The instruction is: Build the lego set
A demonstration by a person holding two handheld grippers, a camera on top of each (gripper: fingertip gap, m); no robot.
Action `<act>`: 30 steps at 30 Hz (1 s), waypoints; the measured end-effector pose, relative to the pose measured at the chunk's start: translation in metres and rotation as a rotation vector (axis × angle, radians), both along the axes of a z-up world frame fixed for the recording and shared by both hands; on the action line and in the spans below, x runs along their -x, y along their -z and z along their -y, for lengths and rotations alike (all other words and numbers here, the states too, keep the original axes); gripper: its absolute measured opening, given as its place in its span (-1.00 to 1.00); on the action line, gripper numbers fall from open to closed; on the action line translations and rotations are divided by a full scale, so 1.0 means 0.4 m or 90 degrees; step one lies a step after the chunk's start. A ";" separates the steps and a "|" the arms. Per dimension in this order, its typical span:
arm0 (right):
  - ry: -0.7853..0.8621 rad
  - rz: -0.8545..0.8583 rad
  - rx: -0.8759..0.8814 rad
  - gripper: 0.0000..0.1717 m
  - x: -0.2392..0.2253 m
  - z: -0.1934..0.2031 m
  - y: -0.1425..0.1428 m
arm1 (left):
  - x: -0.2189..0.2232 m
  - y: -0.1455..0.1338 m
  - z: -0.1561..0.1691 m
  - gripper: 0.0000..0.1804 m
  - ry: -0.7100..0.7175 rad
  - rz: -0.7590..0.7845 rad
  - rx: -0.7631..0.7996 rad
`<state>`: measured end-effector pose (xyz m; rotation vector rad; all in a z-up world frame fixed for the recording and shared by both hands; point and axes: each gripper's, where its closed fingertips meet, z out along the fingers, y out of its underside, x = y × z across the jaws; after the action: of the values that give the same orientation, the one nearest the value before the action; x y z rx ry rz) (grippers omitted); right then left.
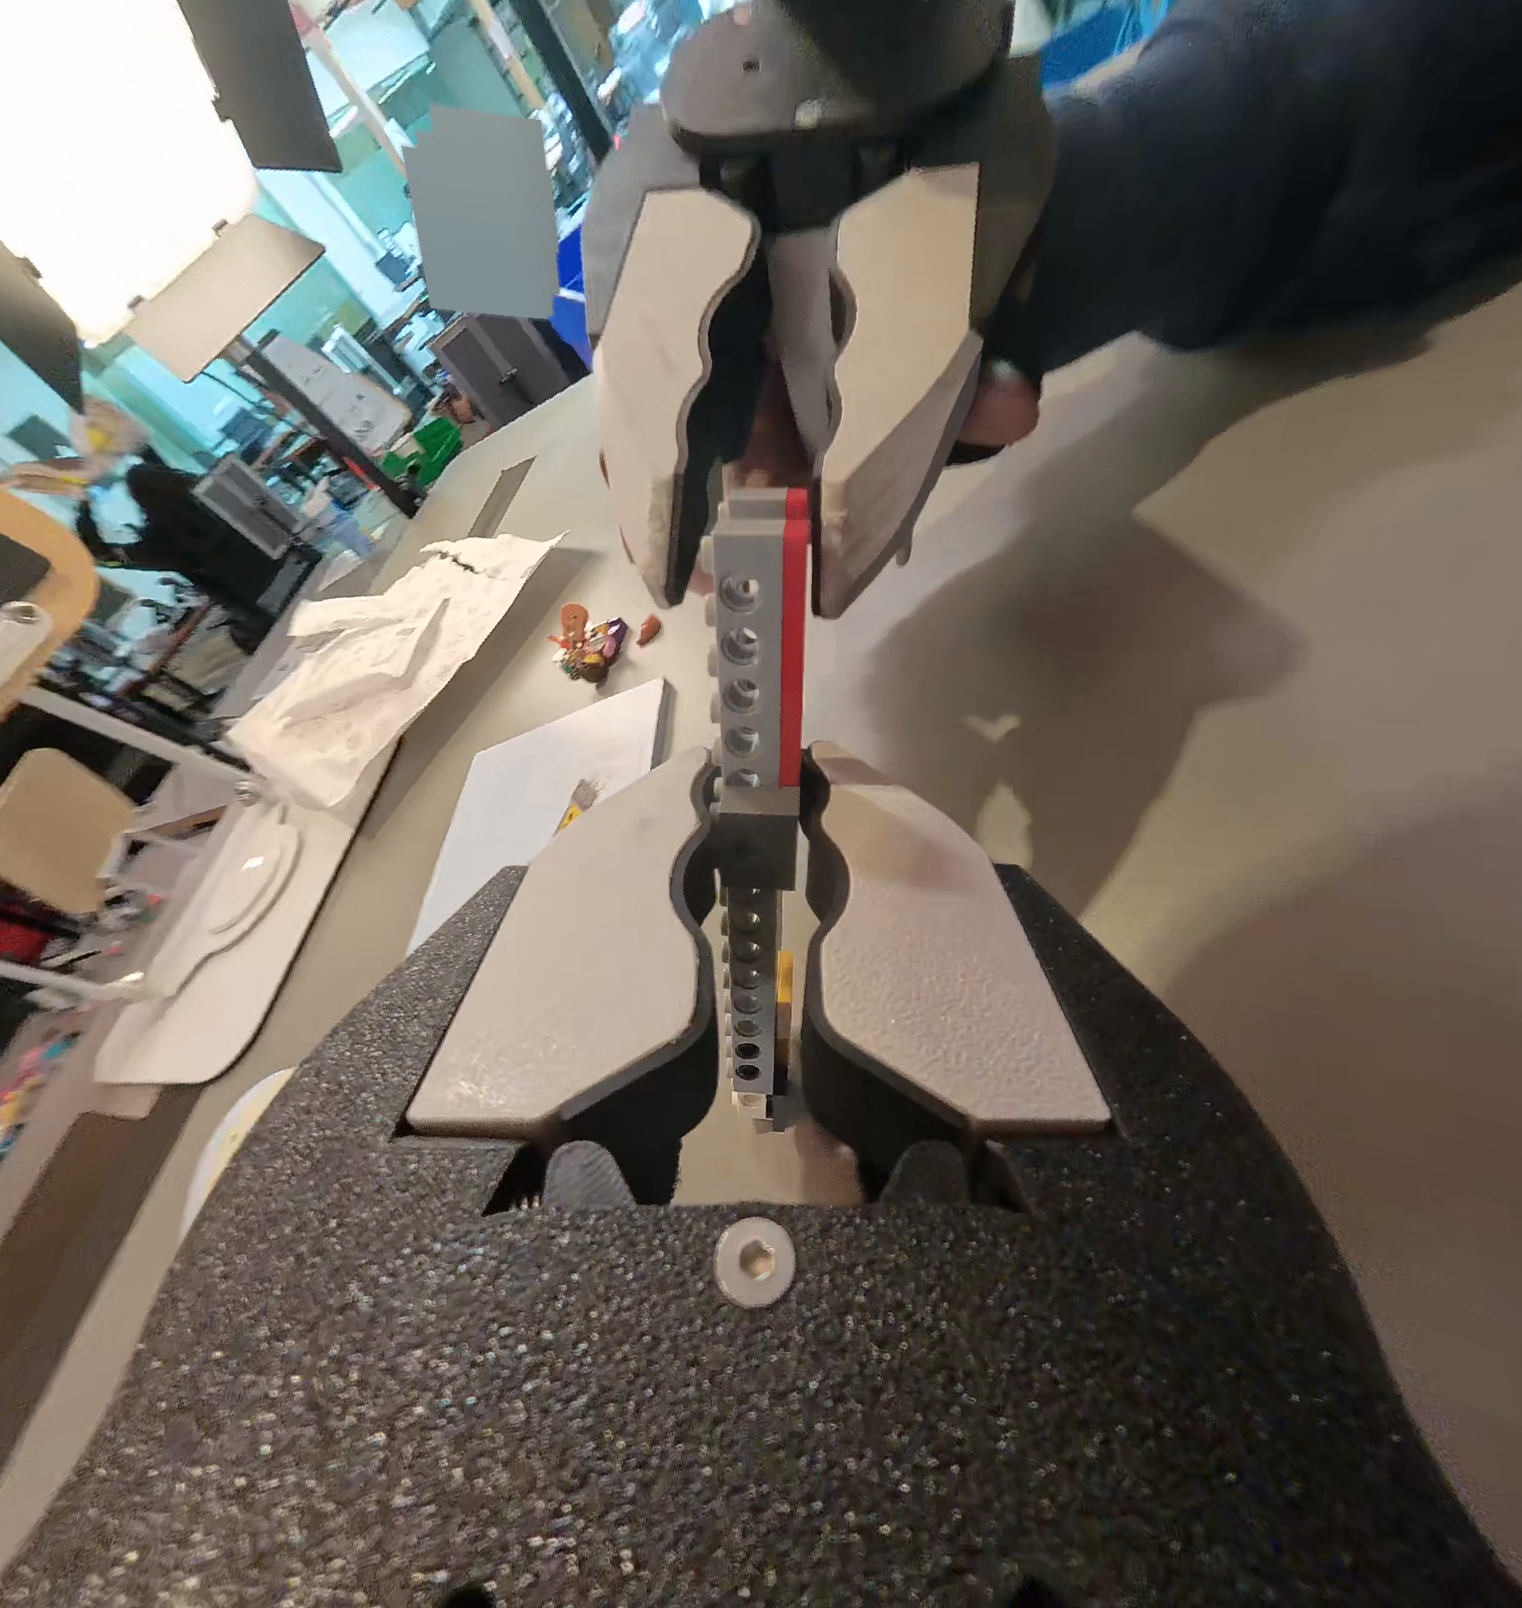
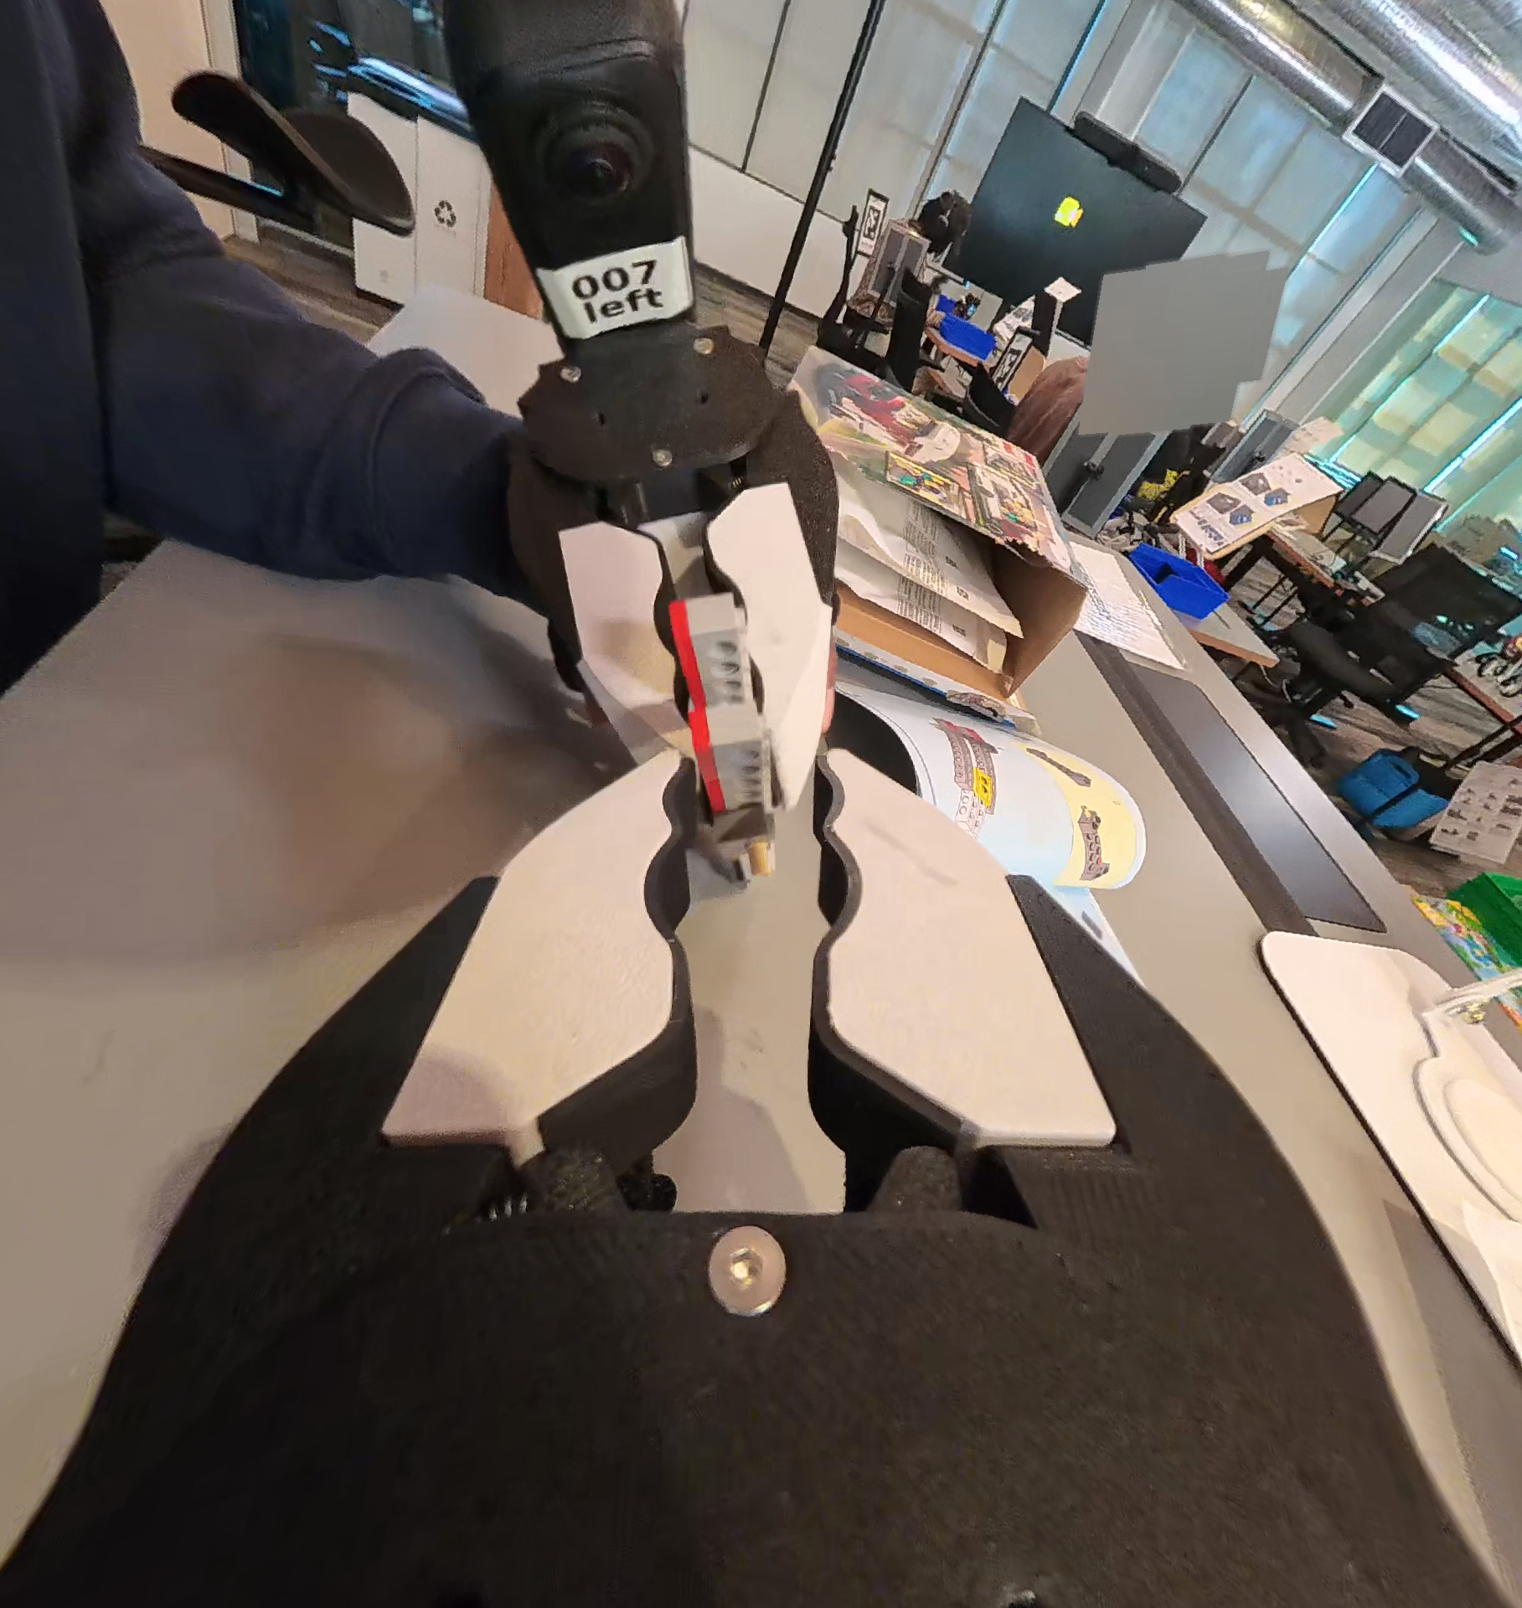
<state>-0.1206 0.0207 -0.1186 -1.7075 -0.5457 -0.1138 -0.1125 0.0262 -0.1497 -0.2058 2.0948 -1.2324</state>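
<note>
black grainy body of the left gripper (image 1: 755, 783) fills the foreground of its own view, and its two pale grey fingers are drawn in narrow, pads pressed on the dark grey block at one end of a long toy-brick assembly (image 1: 753, 661). the assembly is in the air above the wide grey desk (image 1: 1175, 609), clear of its surface and pointing away from the left camera.

the right gripper (image 2: 753, 783), held by a hand in a dark blue sleeve (image 1: 1262, 174), faces it from the other end. its fingers stand wider. they flank the far tip of the assembly, with a visible gap on one side, so they bracket it without clamping it.

toward the desk's far edge in the right wrist view sits an open brown cardboard box with a printed lid (image 2: 1001, 609). just in front of it lies an open instruction booklet with blue and yellow pages (image 2: 1044, 809). a white moulded plastic tray (image 2: 1392, 1044) lies at the edge to that view's right. in the left wrist view a crumpled white paper bag (image 1: 392, 644) lies near the desk's left edge, and a small heap of loose coloured brick pieces (image 1: 587, 648) sits beside it.

the assembly itself is a light grey beam with a row of round holes. it has studs along one side and a thin red plate along the other. a darker holed beam runs back between the left fingers, and a small tan peg sits near the dark grey block.
</note>
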 end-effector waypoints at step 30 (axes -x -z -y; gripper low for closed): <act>0.151 0.335 0.225 -0.75 -0.018 0.108 0.198 | 0.012 -0.098 -0.116 -0.04 -0.077 -0.153 0.384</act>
<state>-0.1133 -0.0224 -0.1978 -2.0924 -0.7800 -0.6857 -0.1171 0.0725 -0.1106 -0.7707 1.8057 -1.8050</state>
